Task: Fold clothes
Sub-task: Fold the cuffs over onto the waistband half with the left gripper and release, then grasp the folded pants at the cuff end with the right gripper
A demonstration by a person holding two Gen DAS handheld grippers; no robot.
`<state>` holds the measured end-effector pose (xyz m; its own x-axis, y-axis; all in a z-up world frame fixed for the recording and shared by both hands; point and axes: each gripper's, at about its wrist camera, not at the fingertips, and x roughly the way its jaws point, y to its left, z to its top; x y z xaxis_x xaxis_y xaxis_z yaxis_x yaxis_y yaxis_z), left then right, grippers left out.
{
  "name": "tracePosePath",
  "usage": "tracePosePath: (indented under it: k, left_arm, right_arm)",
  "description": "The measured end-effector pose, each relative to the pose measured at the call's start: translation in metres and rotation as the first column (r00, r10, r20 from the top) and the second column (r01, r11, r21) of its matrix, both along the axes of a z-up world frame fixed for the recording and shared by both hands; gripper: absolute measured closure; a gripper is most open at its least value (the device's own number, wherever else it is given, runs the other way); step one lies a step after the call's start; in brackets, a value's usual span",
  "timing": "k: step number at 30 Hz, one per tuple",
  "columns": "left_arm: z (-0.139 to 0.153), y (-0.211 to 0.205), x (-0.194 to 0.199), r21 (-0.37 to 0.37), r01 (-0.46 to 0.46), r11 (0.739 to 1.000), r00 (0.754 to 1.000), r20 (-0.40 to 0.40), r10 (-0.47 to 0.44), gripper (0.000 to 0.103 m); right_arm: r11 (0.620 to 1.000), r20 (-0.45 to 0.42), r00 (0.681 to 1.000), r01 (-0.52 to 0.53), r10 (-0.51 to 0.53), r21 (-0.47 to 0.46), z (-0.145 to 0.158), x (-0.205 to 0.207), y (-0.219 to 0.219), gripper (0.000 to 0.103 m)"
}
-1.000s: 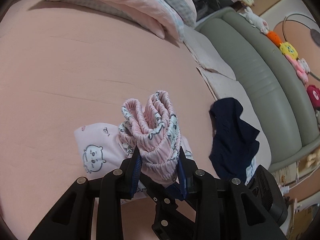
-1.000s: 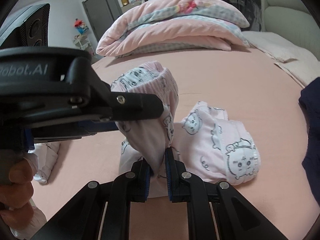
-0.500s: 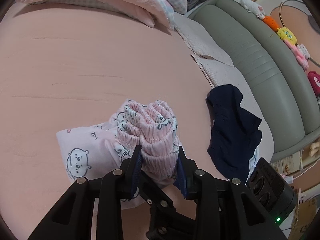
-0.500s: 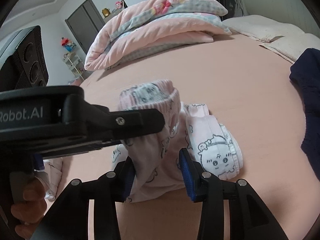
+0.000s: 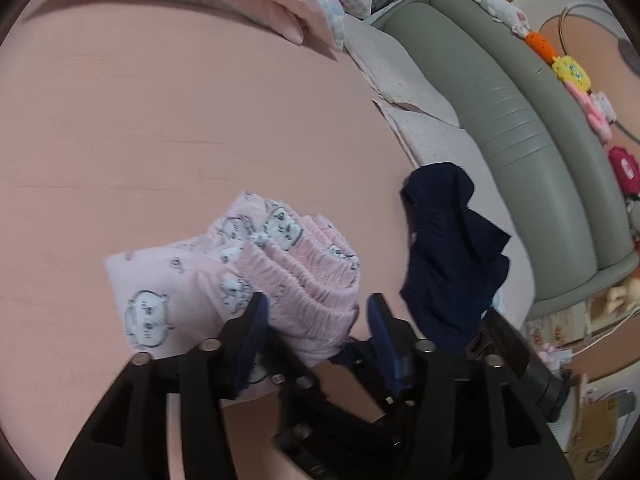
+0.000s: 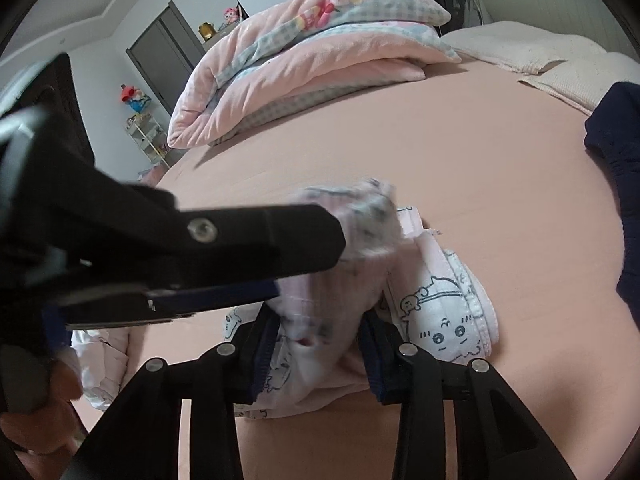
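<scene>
Pink pyjama pants with cartoon prints lie folded in a bundle on the pink bedsheet. My left gripper straddles their gathered waistband; its jaws are opening and the right pad stands clear of the cloth. In the right wrist view the same pants lie under my right gripper. Its jaws are closing with a fold of the pants loose between them. The left gripper's fingers cross that view from the left, above the bundle.
A dark navy garment lies crumpled to the right of the pants. A folded pink and checked duvet sits at the far side of the bed. A grey padded headboard carries plush toys. A hand shows at lower left.
Both grippers were shut on the raised pink pants. The right jaws opened first, then the left, and the bundle has sunk onto the sheet.
</scene>
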<state>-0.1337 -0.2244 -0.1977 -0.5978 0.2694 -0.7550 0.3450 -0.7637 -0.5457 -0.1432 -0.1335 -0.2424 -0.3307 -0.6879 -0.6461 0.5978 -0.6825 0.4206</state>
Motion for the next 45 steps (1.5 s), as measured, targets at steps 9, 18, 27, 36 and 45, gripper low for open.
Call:
tracePosePath:
  k: [9, 18, 27, 36, 45]
  left_arm:
    - [-0.005, -0.027, 0.028, -0.013, -0.073, 0.997, 0.996, 0.044, 0.073, 0.039]
    - [-0.027, -0.059, 0.054, -0.013, -0.151, 0.988, 0.98, 0.13, 0.152, 0.039]
    - [-0.054, -0.068, 0.047, 0.092, -0.179, 0.98, 0.976, 0.142, 0.165, 0.039]
    - [-0.074, -0.069, 0.041, 0.17, -0.174, 0.97, 0.974, 0.178, 0.143, 0.039]
    - [-0.081, -0.065, 0.036, 0.212, -0.161, 0.964, 0.979, 0.162, 0.128, 0.039]
  right_arm:
    - [0.996, 0.042, 0.997, 0.072, -0.07, -0.053, 0.005, -0.013, 0.02, 0.068]
    - [0.99, 0.074, 0.99, 0.123, -0.117, -0.068, 0.004, -0.019, 0.027, 0.068]
    - [0.984, 0.114, 0.982, 0.159, -0.15, -0.074, -0.002, -0.025, 0.038, 0.068]
    - [0.977, 0.168, 0.966, 0.207, -0.198, -0.041, -0.013, -0.036, 0.052, 0.068]
    - [0.975, 0.235, 0.949, 0.221, -0.21, -0.023, -0.017, -0.042, 0.066, 0.057]
